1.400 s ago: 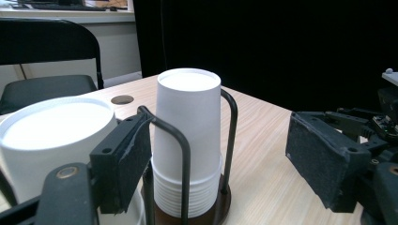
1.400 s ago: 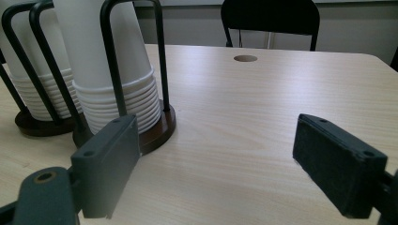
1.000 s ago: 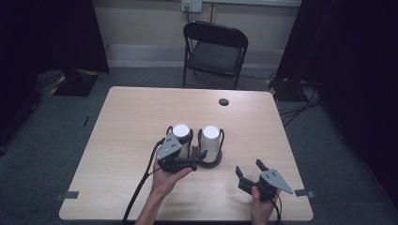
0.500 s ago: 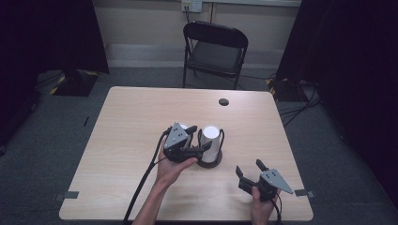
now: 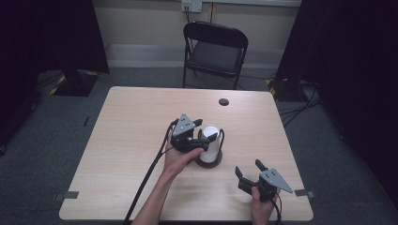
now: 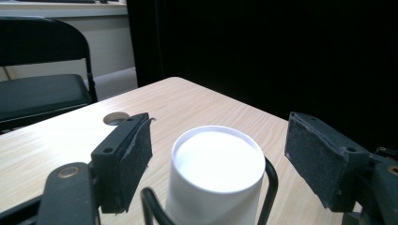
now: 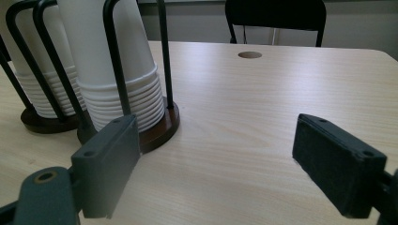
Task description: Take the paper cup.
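Wooden table [image 5: 141, 140]; plain white cup stack [image 6: 213, 180], no legible writing.

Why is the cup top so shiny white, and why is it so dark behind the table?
Left gripper view: the paper cup top glares flat white under room light, black curtain behind. High view: dim corners, table evenly lit. Right gripper view: near jaws slightly soft, cup stacks sharp.

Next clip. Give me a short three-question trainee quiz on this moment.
1. True or false: the left gripper is clamped on the stack of paper cups.
2. What holds each cup stack upright?
3. Which gripper waits near the table's front edge: A left, B right?

Key:
1. False; both pads stand clear of the top cup.
2. A wire holder on a round wooden base.
3. B, the right gripper, jaws open.
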`<state>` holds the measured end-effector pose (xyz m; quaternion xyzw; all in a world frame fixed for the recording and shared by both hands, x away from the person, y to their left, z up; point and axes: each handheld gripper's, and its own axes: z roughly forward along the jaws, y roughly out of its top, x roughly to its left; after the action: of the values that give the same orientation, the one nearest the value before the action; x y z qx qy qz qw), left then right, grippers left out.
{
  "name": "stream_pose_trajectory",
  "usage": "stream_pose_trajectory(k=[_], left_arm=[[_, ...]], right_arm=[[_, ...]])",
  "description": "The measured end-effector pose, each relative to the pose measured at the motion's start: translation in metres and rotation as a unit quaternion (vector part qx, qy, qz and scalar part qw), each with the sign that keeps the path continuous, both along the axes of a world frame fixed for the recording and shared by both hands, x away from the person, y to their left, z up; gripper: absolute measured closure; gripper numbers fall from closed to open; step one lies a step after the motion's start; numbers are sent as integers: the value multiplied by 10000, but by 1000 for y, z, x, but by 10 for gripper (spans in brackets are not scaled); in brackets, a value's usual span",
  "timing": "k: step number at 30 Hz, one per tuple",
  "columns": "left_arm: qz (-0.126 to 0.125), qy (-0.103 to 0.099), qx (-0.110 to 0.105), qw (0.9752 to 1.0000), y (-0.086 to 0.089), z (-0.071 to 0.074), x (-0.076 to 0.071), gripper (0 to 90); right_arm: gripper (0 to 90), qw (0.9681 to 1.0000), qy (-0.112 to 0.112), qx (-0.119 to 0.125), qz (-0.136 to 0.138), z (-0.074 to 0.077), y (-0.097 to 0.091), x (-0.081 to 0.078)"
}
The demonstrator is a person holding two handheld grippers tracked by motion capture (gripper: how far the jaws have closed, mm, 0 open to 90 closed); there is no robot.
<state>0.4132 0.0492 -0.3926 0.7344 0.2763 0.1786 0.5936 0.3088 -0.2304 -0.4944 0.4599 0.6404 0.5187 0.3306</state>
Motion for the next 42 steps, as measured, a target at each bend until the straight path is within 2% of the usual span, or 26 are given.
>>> stream_pose_trajectory(k=[3, 7, 10, 14, 16, 27, 28, 33, 39, 42], left_arm=[[-1, -13, 217, 9998, -7, -2, 3, 240], [5, -105, 212, 9997, -13, -2, 6, 251], [18, -29, 225, 9997, -15, -2, 9, 260], [0, -35, 311, 9995, -20, -5, 10, 265], [7, 67, 264, 9996, -22, -6, 11, 268], [76, 71, 459, 9989, -24, -10, 12, 293], [87, 76, 524, 9986, -25, -10, 12, 295], [118, 94, 621, 9980, -25, -12, 13, 339], [141, 43, 625, 9979, -25, -11, 11, 357], [173, -12, 544, 9984, -24, -9, 10, 357]], right_arm=[[145, 10000, 35, -6, 13, 0, 0, 1], [145, 10000, 5, -10, 16, 0, 0, 1], [145, 10000, 4, 20, 58, 0, 0, 0], [145, 10000, 14, -7, 59, 0, 0, 1], [145, 10000, 8, 15, 82, 0, 0, 0], [141, 9999, -25, 65, 110, 0, -1, 0], [139, 9999, -28, 70, 103, 0, -1, 0], [139, 9999, -18, 91, 117, 0, -2, 0], [139, 9999, -41, 117, 106, 0, -2, -1], [139, 9999, -34, 127, 105, 0, -2, -1]])
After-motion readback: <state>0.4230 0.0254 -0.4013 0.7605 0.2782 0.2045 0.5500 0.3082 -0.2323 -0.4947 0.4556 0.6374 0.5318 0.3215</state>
